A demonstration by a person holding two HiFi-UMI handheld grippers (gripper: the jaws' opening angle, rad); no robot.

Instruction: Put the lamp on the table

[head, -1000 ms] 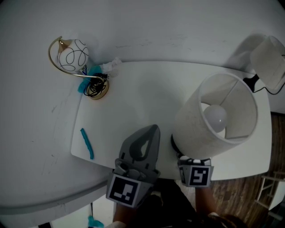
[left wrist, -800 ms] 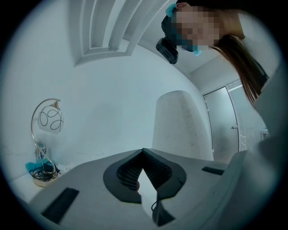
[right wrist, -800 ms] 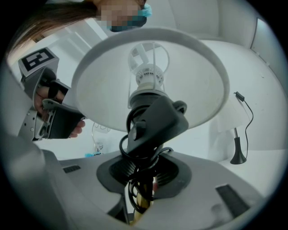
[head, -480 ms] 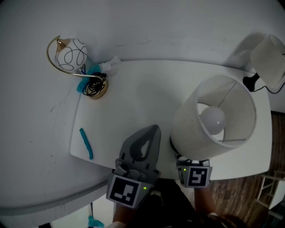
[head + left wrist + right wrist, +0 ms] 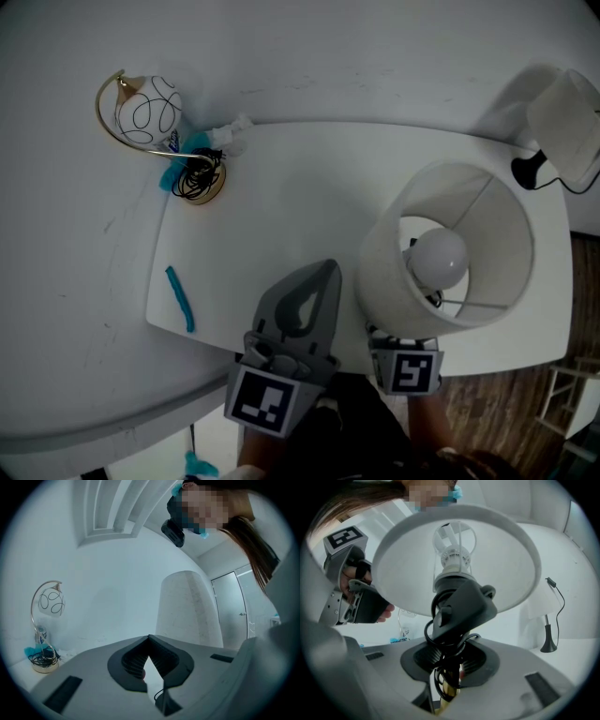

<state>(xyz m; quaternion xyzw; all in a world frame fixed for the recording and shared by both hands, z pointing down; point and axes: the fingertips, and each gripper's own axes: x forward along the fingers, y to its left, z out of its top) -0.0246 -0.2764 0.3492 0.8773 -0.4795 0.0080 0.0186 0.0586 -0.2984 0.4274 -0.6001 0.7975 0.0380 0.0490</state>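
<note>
The lamp has a white drum shade [image 5: 487, 220] with a round bulb [image 5: 437, 259] seen through its open top. It stands over the right part of the white table [image 5: 281, 206], and its foot is hidden under the shade. My right gripper [image 5: 449, 663] is shut on the lamp's brass stem [image 5: 446, 688], where a black cord [image 5: 436, 677] is wound, just below the black socket [image 5: 461, 606]. In the head view only its marker cube [image 5: 405, 370] shows. My left gripper [image 5: 307, 298] is shut with nothing in it, left of the shade [image 5: 187, 611].
A small gold arc lamp with a white scribbled globe [image 5: 150, 112] stands at the table's far left corner beside a coiled cord [image 5: 199, 183]. A teal strip [image 5: 180, 300] lies near the left edge. Another white-shaded lamp [image 5: 562, 122] stands far right. Wood floor [image 5: 506, 412] shows lower right.
The shade has swung a little left and toward me, so its open top and the bulb face the head camera more squarely. The left gripper has stayed where it was.
</note>
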